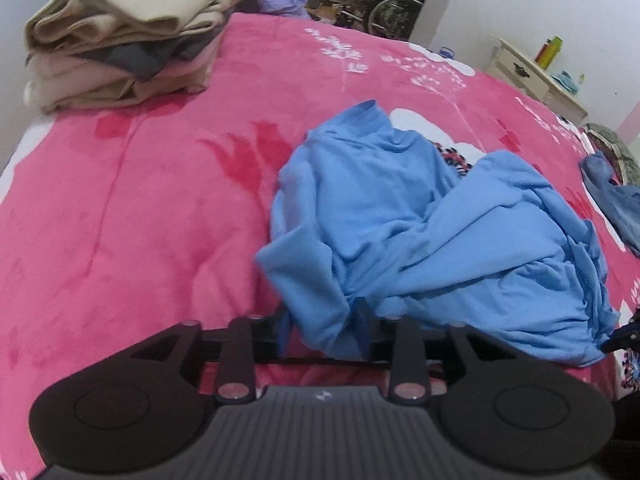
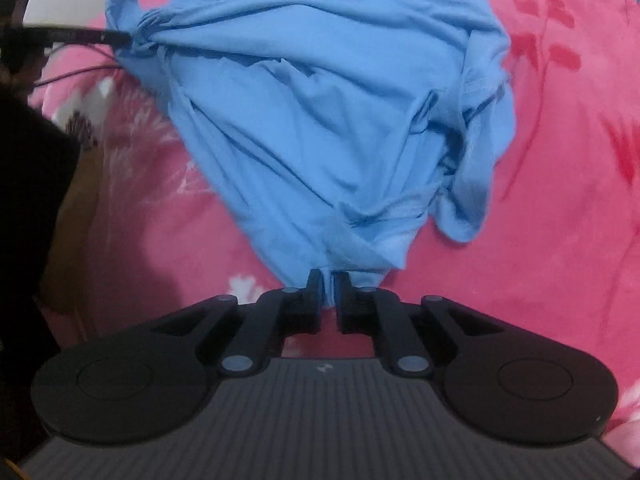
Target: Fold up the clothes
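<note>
Left wrist view showed the left gripper (image 1: 324,332) with its fingers spread fairly wide and a bunch of the blue shirt (image 1: 420,232) between them; whether the fingers truly pinched that cloth could not be told, since the fabric draped over and hid their tips. The shirt lay crumpled on the pink bedspread (image 1: 140,208), toward the near edge, its collar pointing at the far side. At the far left corner sat a stack (image 1: 124,36) of folded beige and grey clothes, which looked like work already finished. Another blue-grey garment (image 1: 612,200) waited at the right edge, unfolded.

Right wrist view showed the right gripper (image 2: 328,288) with its fingers drawn nearly together on a thin fold of the shirt's (image 2: 328,112) edge, the cloth fanning out from that pinch. Across the shirt, the other gripper (image 2: 80,36) reached its opposite end, where the fabric gathered to a point.

Judging by this, the shirt was at the very start of its fold: two ends taken, nothing yet spread flat, no crease made. Spreading, folding and stacking remained, and then the garment at the right edge.
</note>
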The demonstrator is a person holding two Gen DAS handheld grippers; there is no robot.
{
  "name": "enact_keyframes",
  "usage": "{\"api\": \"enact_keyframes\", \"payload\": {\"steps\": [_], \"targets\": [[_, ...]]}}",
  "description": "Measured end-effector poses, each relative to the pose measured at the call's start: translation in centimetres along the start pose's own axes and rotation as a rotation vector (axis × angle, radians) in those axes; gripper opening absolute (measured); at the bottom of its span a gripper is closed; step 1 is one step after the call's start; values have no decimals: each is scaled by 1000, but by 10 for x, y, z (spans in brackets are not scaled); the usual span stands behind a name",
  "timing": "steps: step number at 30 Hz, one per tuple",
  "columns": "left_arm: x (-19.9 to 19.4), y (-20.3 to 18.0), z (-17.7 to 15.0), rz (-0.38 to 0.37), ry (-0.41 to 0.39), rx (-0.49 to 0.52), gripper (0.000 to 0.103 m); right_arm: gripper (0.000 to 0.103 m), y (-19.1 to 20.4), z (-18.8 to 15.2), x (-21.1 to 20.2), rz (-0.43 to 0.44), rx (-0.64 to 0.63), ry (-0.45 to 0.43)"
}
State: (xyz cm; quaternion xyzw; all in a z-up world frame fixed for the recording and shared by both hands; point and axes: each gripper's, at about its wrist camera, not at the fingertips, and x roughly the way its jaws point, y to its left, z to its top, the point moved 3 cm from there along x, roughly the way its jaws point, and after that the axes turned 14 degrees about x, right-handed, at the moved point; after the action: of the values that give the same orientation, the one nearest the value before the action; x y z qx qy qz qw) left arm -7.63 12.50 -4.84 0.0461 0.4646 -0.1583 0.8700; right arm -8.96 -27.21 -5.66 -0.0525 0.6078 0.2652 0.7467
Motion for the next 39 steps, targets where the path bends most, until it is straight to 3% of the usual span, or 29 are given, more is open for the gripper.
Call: {"api": "enact_keyframes", "payload": {"steps": [4, 8, 9, 11, 13, 17, 19, 20, 21, 24, 29, 34, 39], "targets": [[2, 10, -1, -10, 0, -62, 47, 21, 21, 43, -37, 54, -155, -126], [10, 20, -5, -23, -2, -137, 48, 47, 72, 95, -39, 181, -387, -221], [12, 21, -6, -20, -3, -149, 48, 49, 89, 103, -31, 201, -463, -232], [15, 25, -9, -11, 0, -169, 44, 49, 118, 113, -1, 199, -609, -227], [17, 30, -14, 12, 19, -192, 25, 49, 141, 120, 33, 176, -732, -214], [7, 38, -24, 10, 25, -219, 25, 45, 157, 135, 87, 141, -828, -181], [-3, 40, -26, 18, 25, -192, 34, 25, 157, 142, 104, 112, -829, -163], [-9, 41, -26, 22, 18, -173, 38, 10, 152, 146, 108, 103, -808, -156], [-15, 41, -25, 25, 3, -151, 42, 4, 148, 148, 104, 105, -780, -169], [-24, 42, -17, 32, -37, -100, 46, 3, 133, 157, 88, 102, -687, -234], [-5, 37, 10, 30, -69, -10, 48, 3, 78, 190, 33, 124, -336, -356], [44, 21, 29, 49, -16, 111, 48, 3, -13, 204, -13, 96, 44, -481], [67, 17, 31, 65, 14, 146, 48, 3, -111, 207, -19, 91, 428, -543]]}}
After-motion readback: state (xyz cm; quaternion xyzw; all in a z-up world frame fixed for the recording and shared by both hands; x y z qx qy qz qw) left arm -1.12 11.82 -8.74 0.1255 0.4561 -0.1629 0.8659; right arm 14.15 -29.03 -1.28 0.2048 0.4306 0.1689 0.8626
